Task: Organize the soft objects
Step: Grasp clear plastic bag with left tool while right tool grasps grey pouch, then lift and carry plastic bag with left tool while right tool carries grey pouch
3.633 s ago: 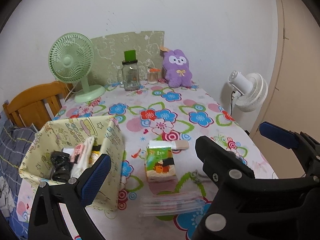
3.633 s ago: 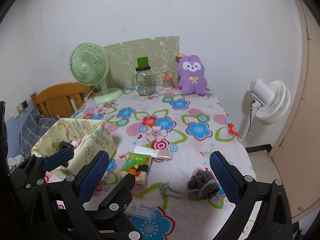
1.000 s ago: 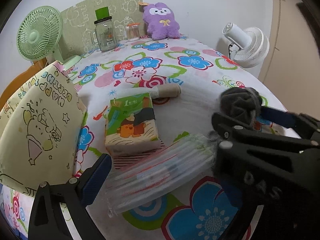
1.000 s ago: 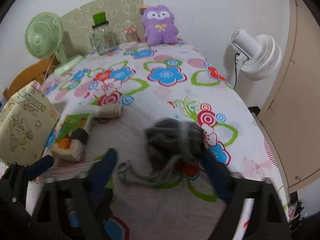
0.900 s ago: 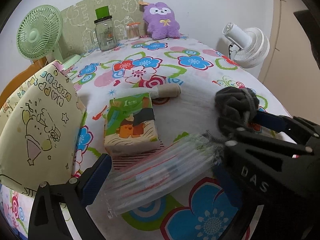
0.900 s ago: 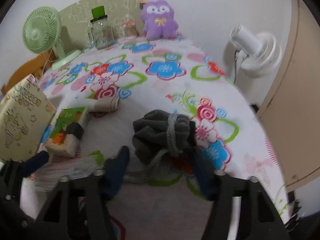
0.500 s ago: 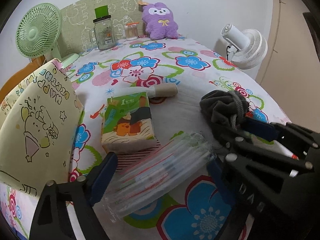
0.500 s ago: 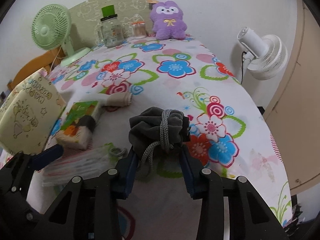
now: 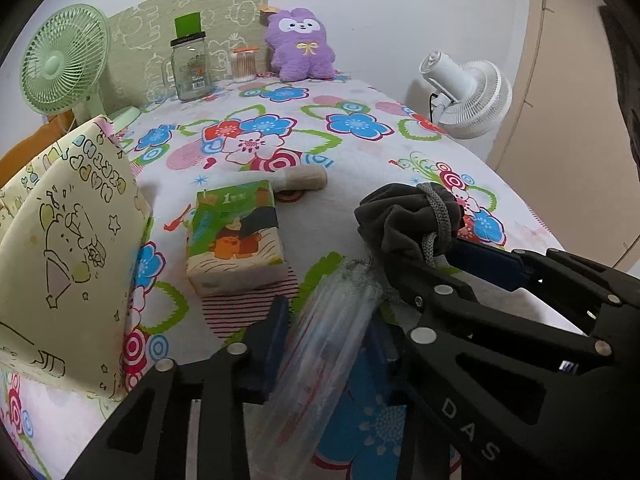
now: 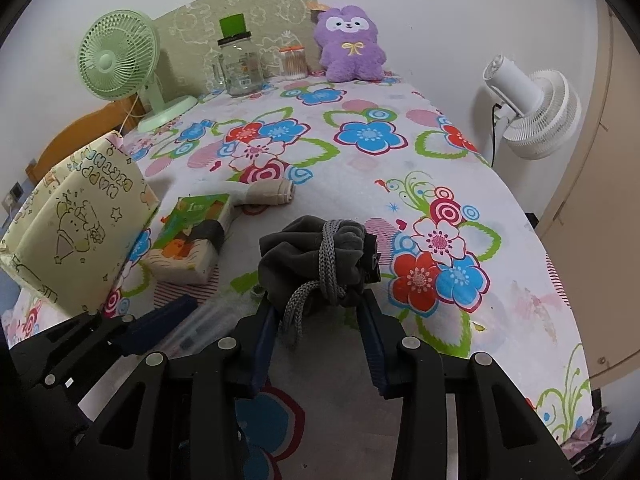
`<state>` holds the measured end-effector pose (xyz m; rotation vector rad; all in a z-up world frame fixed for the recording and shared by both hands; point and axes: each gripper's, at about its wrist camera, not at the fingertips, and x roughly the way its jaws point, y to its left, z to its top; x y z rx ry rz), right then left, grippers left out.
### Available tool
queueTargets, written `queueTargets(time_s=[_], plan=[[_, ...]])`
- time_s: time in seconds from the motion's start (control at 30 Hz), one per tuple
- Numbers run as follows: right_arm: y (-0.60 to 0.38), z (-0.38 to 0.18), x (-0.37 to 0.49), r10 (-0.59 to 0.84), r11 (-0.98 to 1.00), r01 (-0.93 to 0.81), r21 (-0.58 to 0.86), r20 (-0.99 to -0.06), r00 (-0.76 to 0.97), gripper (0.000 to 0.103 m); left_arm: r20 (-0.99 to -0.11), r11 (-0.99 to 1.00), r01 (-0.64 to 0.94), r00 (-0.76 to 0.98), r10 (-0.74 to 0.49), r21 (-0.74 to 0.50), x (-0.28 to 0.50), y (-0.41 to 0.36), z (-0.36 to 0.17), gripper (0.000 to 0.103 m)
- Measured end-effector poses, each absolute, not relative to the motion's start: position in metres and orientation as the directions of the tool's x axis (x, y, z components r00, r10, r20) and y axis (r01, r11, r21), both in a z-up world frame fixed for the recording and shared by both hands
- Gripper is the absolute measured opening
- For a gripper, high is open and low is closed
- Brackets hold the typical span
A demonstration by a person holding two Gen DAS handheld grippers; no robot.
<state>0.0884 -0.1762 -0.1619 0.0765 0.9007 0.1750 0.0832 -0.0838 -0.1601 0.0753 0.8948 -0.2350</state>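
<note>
Grey drawstring pouch sat pinched between the right gripper fingers, while the left gripper fingers had just been closing on a clear plastic packet. Both pickups looked done; next, I judged, came lifting both toward the yellow fabric bin left of the fingers.

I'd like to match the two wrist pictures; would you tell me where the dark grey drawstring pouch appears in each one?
Left wrist view: the grey drawstring pouch sits right of centre, above the right gripper, which reaches in from the right.
Right wrist view: the pouch is at centre, clamped between the right gripper's blue pads.
Shared landmark: the green tissue pack lies left of the pouch in both.
</note>
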Motion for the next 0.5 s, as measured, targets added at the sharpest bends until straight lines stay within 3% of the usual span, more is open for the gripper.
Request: queueTargets(time_s=[0.1, 0.2, 0.5], plan=[[-0.176, -0.157, 0.086, 0.179, 0.984, -0.117, 0.136, -0.767, 0.616, 0.043, -0.774, 0.971, 0.236, 0.610, -0.172, -0.029, 0.081, -0.084, -0.155, 0.022], [-0.175, -0.151, 0.083, 0.172, 0.985, -0.118, 0.126, -0.759, 0.627, 0.043, -0.773, 0.971, 0.235, 0.609, -0.178, -0.039, 0.080, -0.082, -0.152, 0.019], [-0.171, -0.128, 0.076, 0.170, 0.985, -0.116, 0.124, -0.730, 0.662, 0.042, -0.741, 0.976, 0.214, 0.650, -0.169, -0.035, 0.075, -0.077, -0.132, 0.018]])
